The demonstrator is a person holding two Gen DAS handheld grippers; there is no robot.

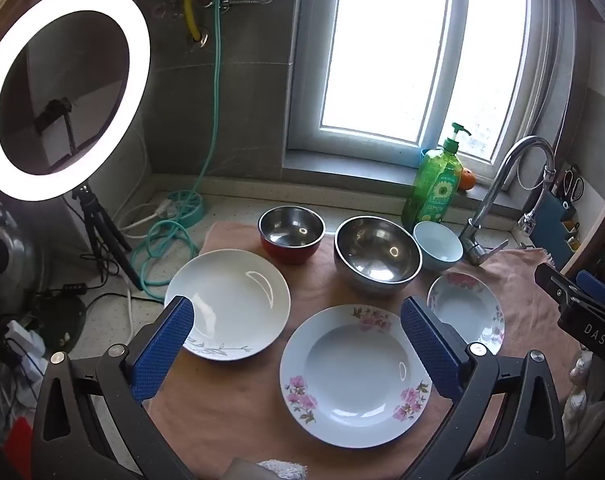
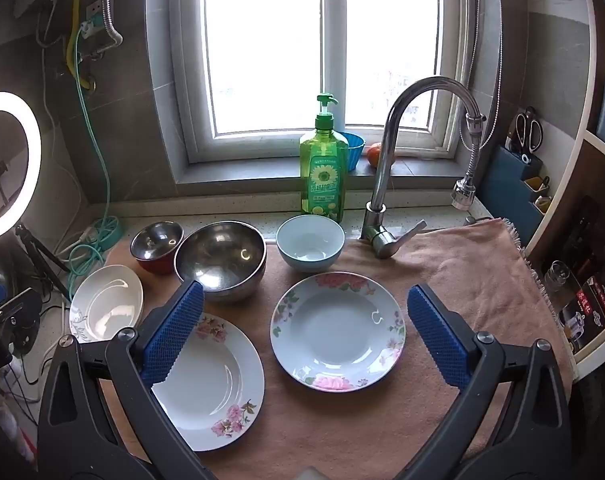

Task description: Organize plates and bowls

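Three plates and three bowls lie on a pink towel [image 1: 318,292] [image 2: 442,280]. A white plate with a grey sprig [image 1: 230,304] [image 2: 106,304] is at the left. A pink-flowered plate [image 1: 354,376] [image 2: 218,384] is in the middle front. A smaller rose-rimmed plate [image 1: 468,308] [image 2: 338,332] is at the right. Behind stand a red-sided steel bowl [image 1: 291,232] [image 2: 157,245], a large steel bowl [image 1: 377,254] [image 2: 221,260] and a pale blue bowl [image 1: 438,245] [image 2: 310,242]. My left gripper [image 1: 298,316] is open and empty above the plates. My right gripper [image 2: 306,304] is open and empty above the rose-rimmed plate.
A green soap bottle [image 2: 323,168] and a faucet [image 2: 398,160] stand behind the bowls. A lit ring light on a tripod [image 1: 62,92] and tangled cables [image 1: 158,240] are at the left. A shelf unit [image 2: 582,260] is at the right. A knife block with scissors [image 2: 522,160] is beside it.
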